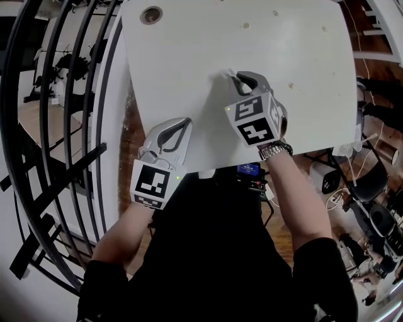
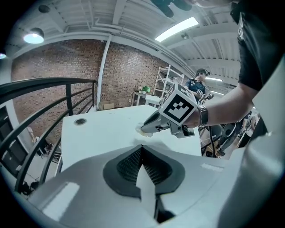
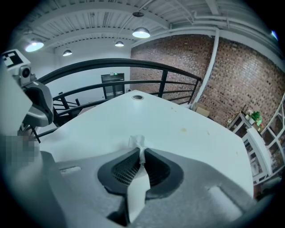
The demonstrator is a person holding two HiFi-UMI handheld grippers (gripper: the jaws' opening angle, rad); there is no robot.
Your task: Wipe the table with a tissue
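A white table (image 1: 252, 38) fills the upper part of the head view. My right gripper (image 1: 235, 78) is down at the table's middle, shut on a small white tissue (image 1: 226, 75) that presses on the top. In the right gripper view the tissue (image 3: 136, 142) sticks out past the closed tips of the right gripper (image 3: 141, 150). My left gripper (image 1: 186, 121) hovers near the table's near left edge, shut, with nothing visibly held. From the left gripper (image 2: 142, 148) I see the right gripper (image 2: 148, 128) and the tissue (image 2: 141, 130) ahead on the table.
A round cable hole (image 1: 151, 15) sits in the far left corner. Small brownish specks (image 1: 291, 85) dot the right side of the top. A black railing (image 1: 69, 126) runs along the left. Chairs and gear (image 1: 371, 182) stand below on the right.
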